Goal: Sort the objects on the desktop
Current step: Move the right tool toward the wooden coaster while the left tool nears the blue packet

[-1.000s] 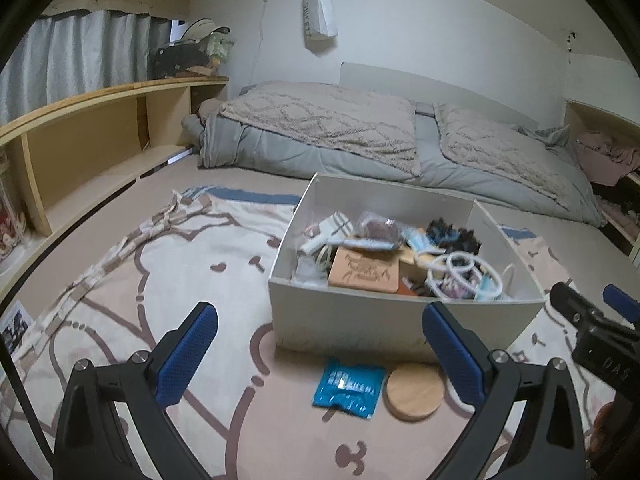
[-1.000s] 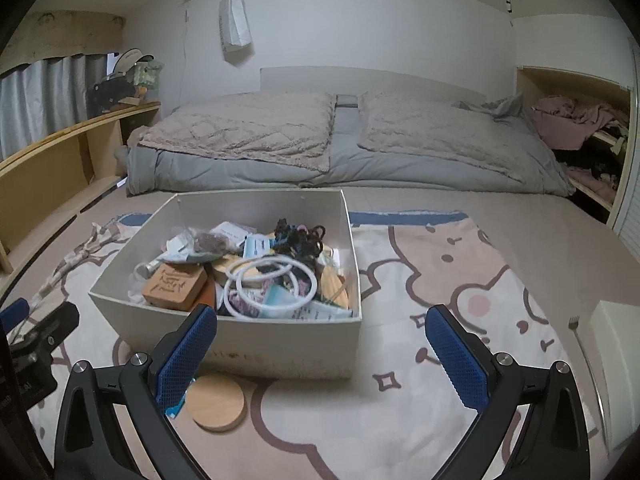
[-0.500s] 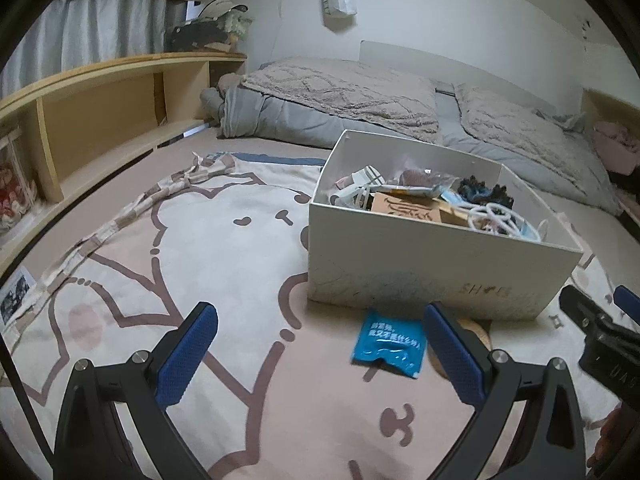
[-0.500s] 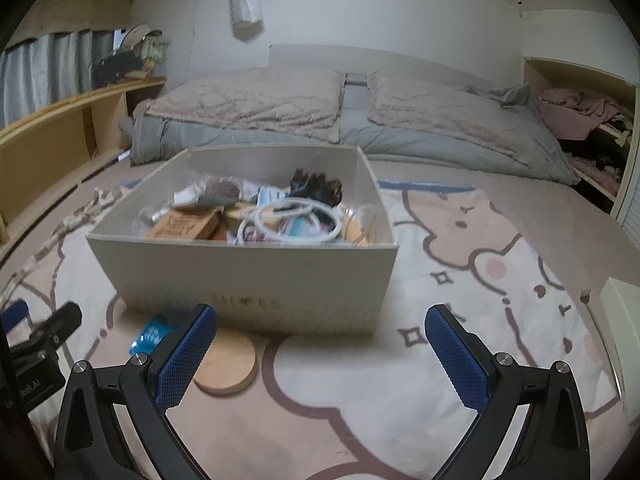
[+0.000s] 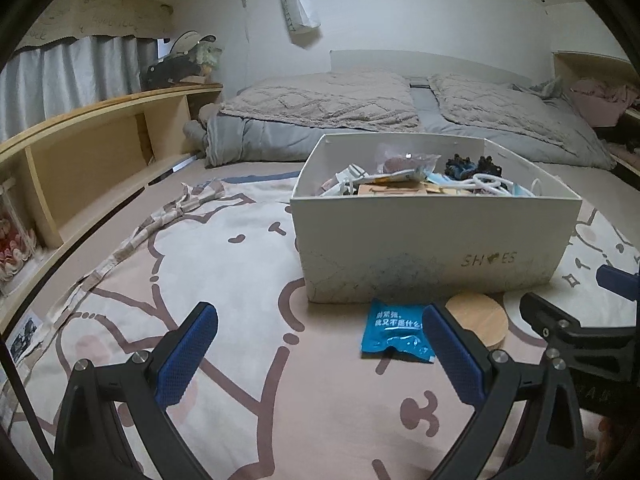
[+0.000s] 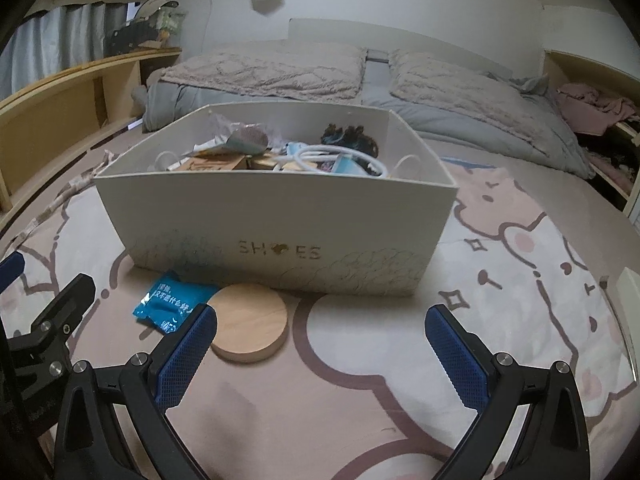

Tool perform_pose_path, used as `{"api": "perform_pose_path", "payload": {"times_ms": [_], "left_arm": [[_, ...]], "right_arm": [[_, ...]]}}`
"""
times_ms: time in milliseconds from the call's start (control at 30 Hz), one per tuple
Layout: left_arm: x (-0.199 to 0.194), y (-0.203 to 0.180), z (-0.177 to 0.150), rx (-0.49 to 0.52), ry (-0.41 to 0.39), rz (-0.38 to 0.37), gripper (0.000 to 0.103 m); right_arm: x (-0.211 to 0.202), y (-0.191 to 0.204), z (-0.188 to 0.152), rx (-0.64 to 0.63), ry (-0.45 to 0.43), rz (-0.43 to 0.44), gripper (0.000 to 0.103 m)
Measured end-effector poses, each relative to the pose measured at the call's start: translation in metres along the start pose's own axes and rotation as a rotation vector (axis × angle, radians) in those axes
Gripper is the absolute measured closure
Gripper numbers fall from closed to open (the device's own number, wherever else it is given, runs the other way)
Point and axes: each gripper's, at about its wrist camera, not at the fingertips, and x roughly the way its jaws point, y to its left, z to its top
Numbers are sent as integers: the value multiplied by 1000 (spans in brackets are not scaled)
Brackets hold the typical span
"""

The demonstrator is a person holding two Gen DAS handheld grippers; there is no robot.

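We held both the left gripper (image 5: pixel 320 350) and the right gripper (image 6: pixel 320 350) wide apart and empty. The blue packet (image 5: pixel 396 334) lay flat before the box (image 5: pixel 432 240), beside the wooden disc (image 6: pixel 249 322); light, crinkly, probably slippery, so we judged its raised edge the best hold.

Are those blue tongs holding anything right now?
No. The left tongs and right tongs are both open and empty.

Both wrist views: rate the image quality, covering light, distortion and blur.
Left wrist view: dim indoor light, strong fisheye bending of the shelf, dark corner vignette, blue packet sharp. Right wrist view: same dimness and curvature, box lettering readable, no motion blur.
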Motion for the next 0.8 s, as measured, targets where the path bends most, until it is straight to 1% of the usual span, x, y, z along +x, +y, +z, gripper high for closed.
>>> {"api": "perform_pose_path", "payload": {"times_ms": [100, 233, 400, 467, 600, 700, 800], "left_arm": [[3, 5, -3, -12, 7, 3, 0], [5, 18, -4, -66, 4, 10, 0], [6, 34, -7, -112, -6, 47, 0], [8, 38, -9, -120, -7, 61, 0], [8, 39, -12, -120, -11, 64, 0], [8, 34, -14, -94, -18, 51, 0], [8, 29, -15, -66, -24, 53, 0]], "right_arm": [[4, 4, 1, -1, 9, 16, 0], [12, 12, -1, -19, 34, 34, 0], [25, 24, -4, -36, 76, 57, 0], [30, 30, -4, -54, 90, 53, 0], [44, 38, -4, -56, 139, 58, 0], [56, 40, -7, -46, 184, 61, 0], [67, 38, -11, -27, 210, 37, 0]]}}
